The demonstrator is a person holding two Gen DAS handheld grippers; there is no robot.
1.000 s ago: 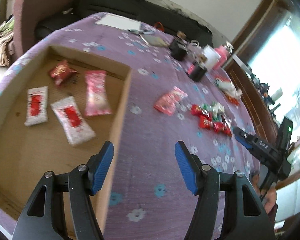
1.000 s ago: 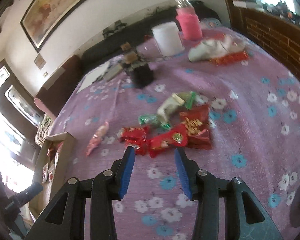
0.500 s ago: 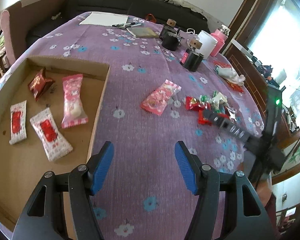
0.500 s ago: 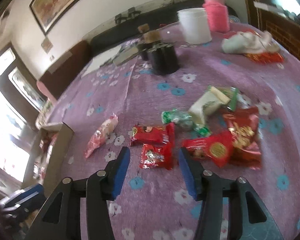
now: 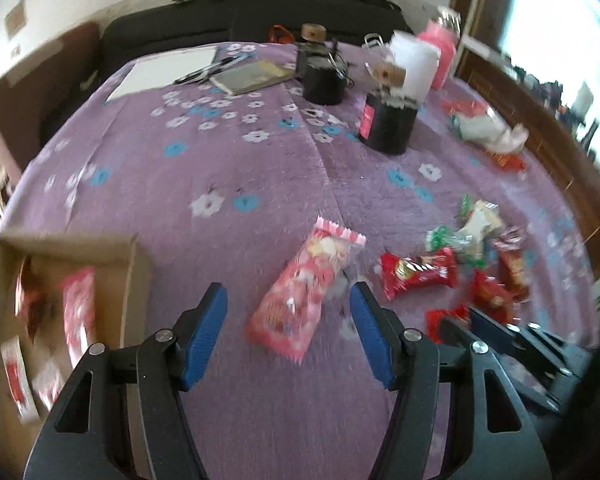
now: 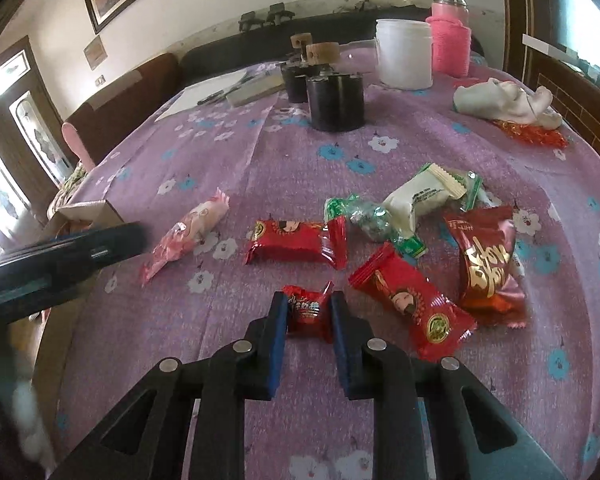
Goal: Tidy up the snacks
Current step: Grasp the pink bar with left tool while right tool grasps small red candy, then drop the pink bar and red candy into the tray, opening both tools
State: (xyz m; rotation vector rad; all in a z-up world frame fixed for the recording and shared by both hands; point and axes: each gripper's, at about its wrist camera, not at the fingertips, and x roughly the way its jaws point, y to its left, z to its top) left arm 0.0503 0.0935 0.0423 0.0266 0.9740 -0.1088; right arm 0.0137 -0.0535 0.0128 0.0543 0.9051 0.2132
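My right gripper is shut on a small red candy that lies on the purple flowered tablecloth. Around it lie other red snack packets, a white and green packet and a large red bag. My left gripper is open, with a pink snack packet lying between its fingertips; the packet also shows in the right wrist view. A cardboard box with several packets inside stands to the left.
Two black jars with cork lids, a white tub, a pink bottle, a notebook, paper and a white cloth sit further back. The right gripper's body lies at the lower right of the left view.
My left gripper has swung right from over the box to the pink packet. My right gripper has moved down and closed on the small red candy.
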